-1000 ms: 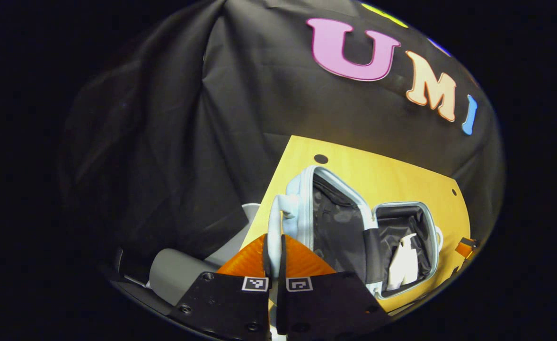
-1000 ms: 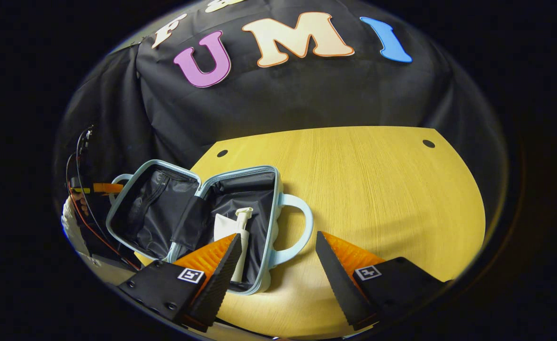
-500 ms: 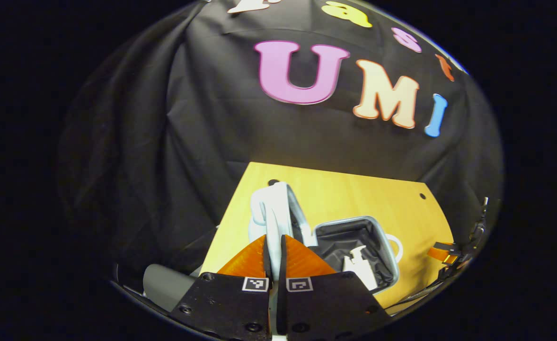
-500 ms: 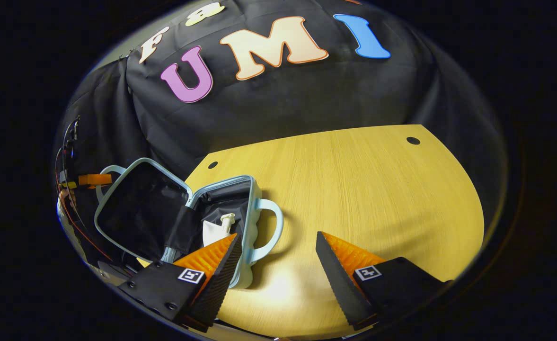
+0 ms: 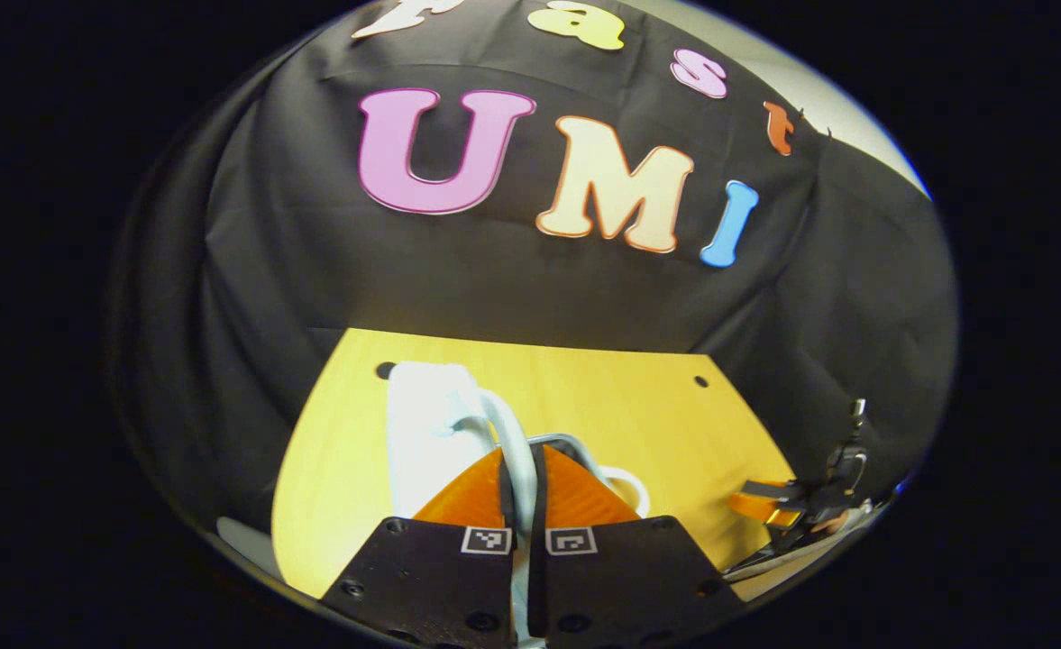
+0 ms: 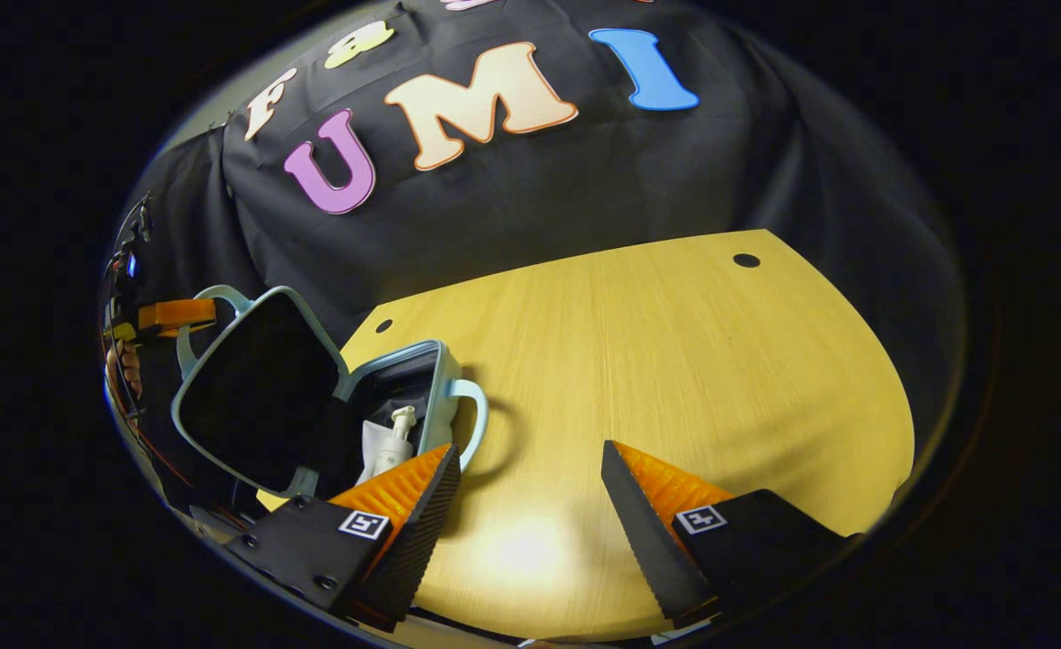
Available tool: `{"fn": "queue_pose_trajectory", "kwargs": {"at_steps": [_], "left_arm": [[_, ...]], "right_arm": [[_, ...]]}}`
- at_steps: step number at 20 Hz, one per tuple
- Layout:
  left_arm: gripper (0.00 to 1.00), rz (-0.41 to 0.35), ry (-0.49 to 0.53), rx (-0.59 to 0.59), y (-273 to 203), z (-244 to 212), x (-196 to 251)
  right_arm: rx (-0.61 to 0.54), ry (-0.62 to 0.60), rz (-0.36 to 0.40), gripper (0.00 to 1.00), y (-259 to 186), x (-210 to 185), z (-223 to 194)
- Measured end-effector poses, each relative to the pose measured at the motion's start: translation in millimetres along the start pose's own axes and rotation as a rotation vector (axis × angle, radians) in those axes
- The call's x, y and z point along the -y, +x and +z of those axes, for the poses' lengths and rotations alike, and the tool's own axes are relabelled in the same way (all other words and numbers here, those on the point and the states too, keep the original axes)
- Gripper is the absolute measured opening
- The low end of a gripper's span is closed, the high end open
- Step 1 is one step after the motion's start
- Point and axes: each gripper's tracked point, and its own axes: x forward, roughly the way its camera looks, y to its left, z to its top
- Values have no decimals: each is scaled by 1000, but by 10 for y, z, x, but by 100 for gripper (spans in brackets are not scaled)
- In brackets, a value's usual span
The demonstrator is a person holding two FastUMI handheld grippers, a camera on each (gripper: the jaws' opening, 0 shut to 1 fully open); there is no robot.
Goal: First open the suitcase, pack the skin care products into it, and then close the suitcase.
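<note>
While the left claw [image 5: 521, 487] clamps its handle [image 5: 514, 451], the suitcase lid [image 6: 255, 388] stands tilted.

Raised suitcase lid [image 6: 255, 388] blocks left, table [image 6: 674, 361] bare rightward

The worktop [image 6: 674, 361] was matt, fine-grained yellow wood. The suitcase [image 6: 260, 397] had a smooth pale-blue plastic shell and black cloth lining. The gripper fingers [image 6: 404, 491] were ridged orange plastic.

One suitcase [image 6: 260, 397], one bottle [image 6: 384, 446]
</note>
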Motion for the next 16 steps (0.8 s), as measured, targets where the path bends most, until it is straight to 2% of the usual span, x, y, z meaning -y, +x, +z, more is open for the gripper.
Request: {"fn": "queue_pose_trajectory", "kwargs": {"at_steps": [8,16], "left_arm": [[0,-124,-19,-72,491,-294,782],[0,-148,-5,-184,1036,-822,1258]], "right_arm": [[27,41,-63,99,-234,498,80],[36,61,-117,97,-426,910,103]]}}
